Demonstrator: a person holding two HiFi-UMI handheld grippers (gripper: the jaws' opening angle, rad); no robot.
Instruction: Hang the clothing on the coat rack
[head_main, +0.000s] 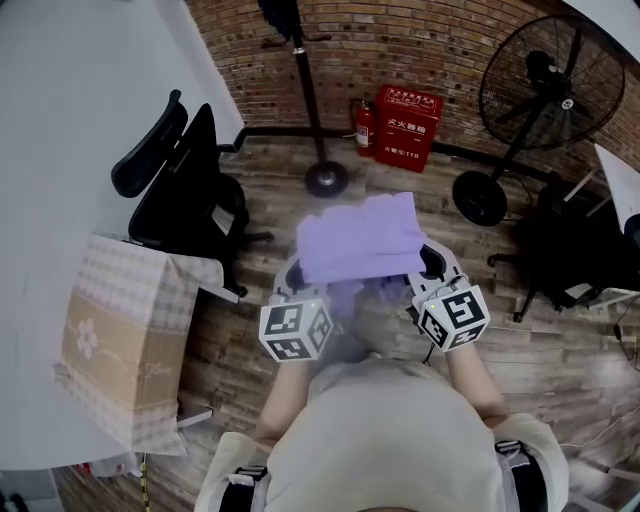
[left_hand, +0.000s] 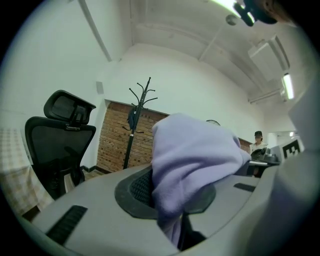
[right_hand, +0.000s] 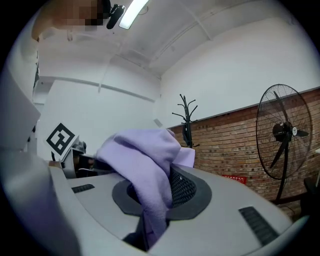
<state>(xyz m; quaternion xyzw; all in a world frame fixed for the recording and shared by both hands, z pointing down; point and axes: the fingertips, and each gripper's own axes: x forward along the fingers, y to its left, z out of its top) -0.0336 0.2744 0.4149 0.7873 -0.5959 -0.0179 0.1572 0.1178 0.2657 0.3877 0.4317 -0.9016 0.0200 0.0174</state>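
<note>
A brick wall (head_main: 420, 50) runs across the far side of the room, and plank flooring (head_main: 570, 350) reaches from it back to me. A white surface (head_main: 60, 150) fills the left of the head view. A big black pedestal fan (head_main: 545, 85) stands on the right against the bricks. A black office chair (head_main: 185, 190) sits on the left, at the edge of the white surface. Nearer me on that side stands a checked paper bag (head_main: 120, 340) with a flower print.

The black coat rack (head_main: 305, 90) stands straight ahead by the wall, its round base on the floor, with something dark on one of its upper hooks. It is well apart from what I am carrying.

The lilac garment (head_main: 362, 238) is bunched up, held out in front of me between the two tools and low over the floor, short of the rack's base. Beyond it, right of the rack, a red cabinet (head_main: 407, 127) stands against the wall. A fire extinguisher (head_main: 364, 127) stands just beside it.

The left gripper (left_hand: 172, 215) has its fingers pinched nearly together on a fold of the lilac cloth, which humps up over the pads. The right gripper (right_hand: 150, 220) is clamped the same way on another fold, and the fabric spills down between its pads.
</note>
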